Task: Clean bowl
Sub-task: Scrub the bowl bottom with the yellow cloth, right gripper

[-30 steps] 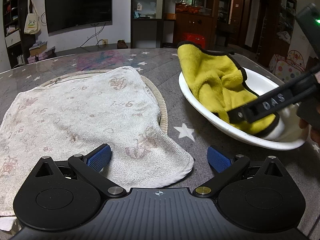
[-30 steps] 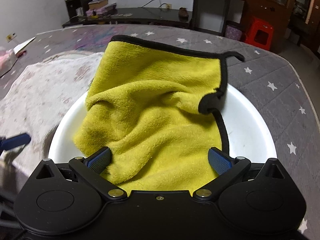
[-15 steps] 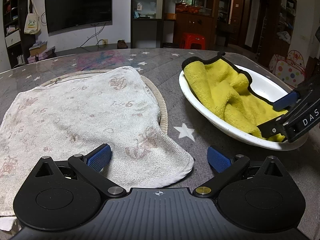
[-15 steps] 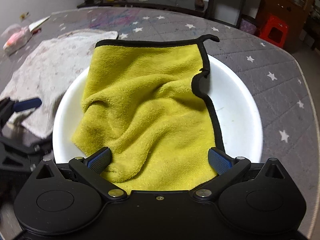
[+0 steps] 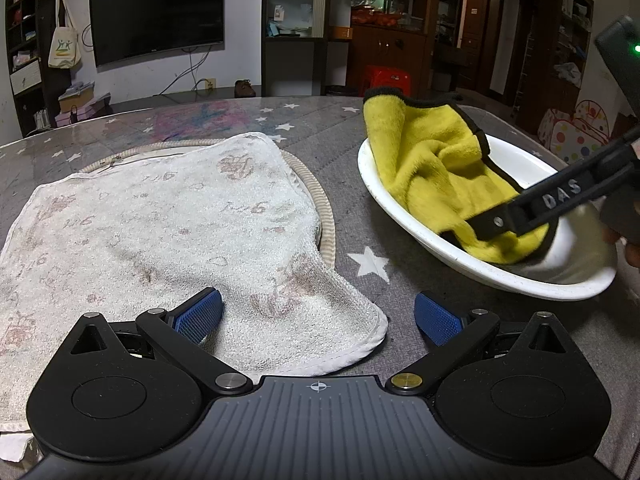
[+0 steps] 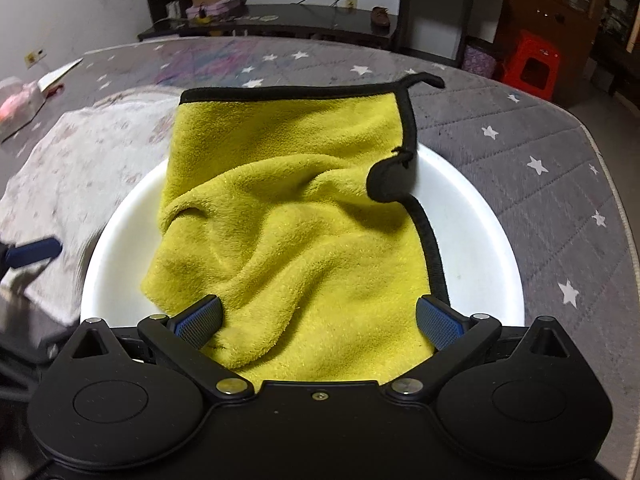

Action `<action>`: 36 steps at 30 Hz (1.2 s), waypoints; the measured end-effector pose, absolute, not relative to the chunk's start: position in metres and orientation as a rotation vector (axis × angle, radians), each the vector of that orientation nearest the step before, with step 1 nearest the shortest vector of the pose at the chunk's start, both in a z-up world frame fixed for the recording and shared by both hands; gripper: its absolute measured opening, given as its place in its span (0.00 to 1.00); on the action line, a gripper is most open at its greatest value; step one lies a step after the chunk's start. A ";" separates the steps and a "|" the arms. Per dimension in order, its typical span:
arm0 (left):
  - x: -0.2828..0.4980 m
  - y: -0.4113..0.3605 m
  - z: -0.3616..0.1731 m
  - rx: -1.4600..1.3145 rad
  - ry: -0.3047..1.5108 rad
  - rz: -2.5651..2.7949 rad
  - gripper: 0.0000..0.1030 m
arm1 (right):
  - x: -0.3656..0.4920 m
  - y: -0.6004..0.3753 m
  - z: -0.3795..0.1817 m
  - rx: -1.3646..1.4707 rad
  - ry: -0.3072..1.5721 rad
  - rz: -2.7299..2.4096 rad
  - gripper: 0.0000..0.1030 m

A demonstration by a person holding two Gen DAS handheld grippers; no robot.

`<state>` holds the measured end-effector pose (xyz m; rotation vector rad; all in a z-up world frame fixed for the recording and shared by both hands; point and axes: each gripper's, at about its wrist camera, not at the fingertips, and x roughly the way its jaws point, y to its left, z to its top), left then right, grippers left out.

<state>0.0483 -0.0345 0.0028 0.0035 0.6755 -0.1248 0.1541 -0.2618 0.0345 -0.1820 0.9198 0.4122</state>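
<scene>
a white patterned towel (image 5: 160, 232) covers the table's left side, the idle left gripper (image 5: 316, 318) resting over its near corner, jaws wide and empty. to the right, the right gripper (image 6: 318, 320), jaws spread wide and gripping nothing, presses a yellow cloth (image 6: 296, 216) into the white bowl (image 6: 480, 240), apparently to wipe it.

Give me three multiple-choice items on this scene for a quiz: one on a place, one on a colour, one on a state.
1. Where does the yellow cloth lie?
A. in the bowl
B. on the towel
C. on the floor

2. What colour is the cloth's edging?
A. red
B. black
C. white

3. How does the left gripper stand?
A. shut on the towel
B. shut on the bowl
C. open

Answers:
1 A, it drapes over the bowl's far rim.
2 B, a dark band runs along its edge.
3 C, its blue pads sit wide apart.
</scene>
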 end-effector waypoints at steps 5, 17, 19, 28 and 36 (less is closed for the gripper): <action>0.048 -0.035 0.003 0.004 0.675 -0.125 1.00 | 0.163 -0.255 0.034 -0.162 0.902 0.390 1.00; 0.049 -0.035 0.003 0.005 0.676 -0.124 1.00 | 0.155 -0.261 0.033 -0.159 0.886 0.398 1.00; 0.049 -0.035 0.003 0.005 0.676 -0.124 1.00 | 0.151 -0.263 0.032 -0.158 0.882 0.399 1.00; 0.049 -0.035 0.003 0.005 0.676 -0.124 1.00 | 0.140 -0.265 0.035 -0.184 0.923 0.421 1.00; 0.049 -0.035 0.003 0.004 0.676 -0.125 1.00 | 0.128 -0.267 0.035 -0.188 0.903 0.429 0.98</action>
